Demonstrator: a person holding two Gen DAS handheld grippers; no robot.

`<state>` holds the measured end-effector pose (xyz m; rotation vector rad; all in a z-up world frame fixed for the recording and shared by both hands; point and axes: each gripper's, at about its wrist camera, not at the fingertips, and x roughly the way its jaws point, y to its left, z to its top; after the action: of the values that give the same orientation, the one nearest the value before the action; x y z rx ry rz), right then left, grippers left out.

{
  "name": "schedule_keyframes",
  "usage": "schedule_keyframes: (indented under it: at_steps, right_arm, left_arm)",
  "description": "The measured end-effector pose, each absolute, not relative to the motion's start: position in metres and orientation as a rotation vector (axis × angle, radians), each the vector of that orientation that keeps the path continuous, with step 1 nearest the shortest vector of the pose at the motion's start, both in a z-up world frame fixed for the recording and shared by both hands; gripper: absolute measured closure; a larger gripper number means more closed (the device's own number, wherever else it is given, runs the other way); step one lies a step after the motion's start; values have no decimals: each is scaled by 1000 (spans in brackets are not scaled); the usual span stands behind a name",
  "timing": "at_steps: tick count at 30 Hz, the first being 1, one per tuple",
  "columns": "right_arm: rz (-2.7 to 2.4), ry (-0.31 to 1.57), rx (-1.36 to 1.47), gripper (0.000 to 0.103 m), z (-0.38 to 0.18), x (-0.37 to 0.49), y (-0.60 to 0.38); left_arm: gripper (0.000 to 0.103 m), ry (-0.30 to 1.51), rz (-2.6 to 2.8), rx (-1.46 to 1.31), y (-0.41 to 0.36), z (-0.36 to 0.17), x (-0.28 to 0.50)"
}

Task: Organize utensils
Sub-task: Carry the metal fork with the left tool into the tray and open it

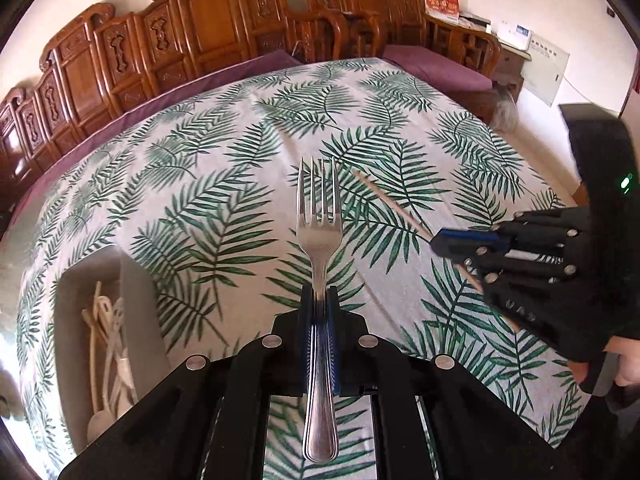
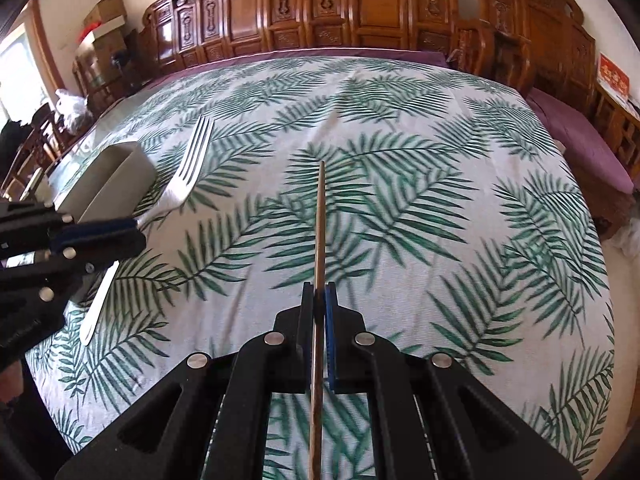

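Pinching a steel fork (image 1: 319, 240) by its handle, the left tongs (image 1: 319, 300) are pressed together on it, tines pointing away from the camera and clear above the surface (image 1: 200, 184). The right tongs (image 2: 319, 300) are likewise closed, gripping a single wooden chopstick (image 2: 320, 220) near mid-length, its tip pointing forward over the surface.

In the left wrist view the right tongs (image 1: 438, 240) enter from the right edge with the chopstick (image 1: 394, 204) running diagonally through them; a green indicator light (image 1: 625, 182) glows on the housing, and part of a hand (image 1: 628, 360) shows behind it. In the right wrist view the left tongs (image 2: 136, 232) enter from the left with the fork (image 2: 192, 168) angled up.

A grey utensil holder (image 1: 132, 320) stands at the lower left of the palm-leaf tablecloth (image 1: 400, 128), containing pale utensils (image 1: 108, 340) too blurred to identify. The same holder (image 2: 116, 176) appears just beyond the left tongs.

Carved wooden chairs (image 1: 208, 24) with purple cushions (image 1: 436, 66) line the far edge. A red card (image 1: 441, 2) carries gold characters, not legible. A white wall panel (image 1: 546, 68) bears a line of print, also unreadable.
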<state>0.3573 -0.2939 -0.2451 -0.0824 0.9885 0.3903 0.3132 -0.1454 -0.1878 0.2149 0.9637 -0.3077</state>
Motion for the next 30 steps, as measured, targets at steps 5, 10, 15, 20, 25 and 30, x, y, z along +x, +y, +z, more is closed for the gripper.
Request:
schedule_keyframes:
  at_steps: [5, 10, 15, 20, 25, 30]
  right_arm:
    - [423, 1000, -117, 97, -249, 353, -272]
    - [454, 996, -134, 97, -247, 349, -252]
    - [481, 975, -141, 97, -239, 343, -235]
    - [506, 960, -157, 97, -234, 336, -219]
    - [521, 951, -167, 97, -231, 331, -208]
    - [524, 940, -166, 97, -228, 328, -202]
  left_arm:
    - [97, 941, -296, 209, -127, -174, 308]
    - [97, 909, -285, 199, -105, -160, 304]
    - [97, 894, -264, 190, -79, -153, 302]
    - [97, 885, -241, 175, -48, -151, 301]
    - [97, 871, -212, 139, -15, -149, 299]
    - [97, 872, -172, 103, 17, -156, 302]
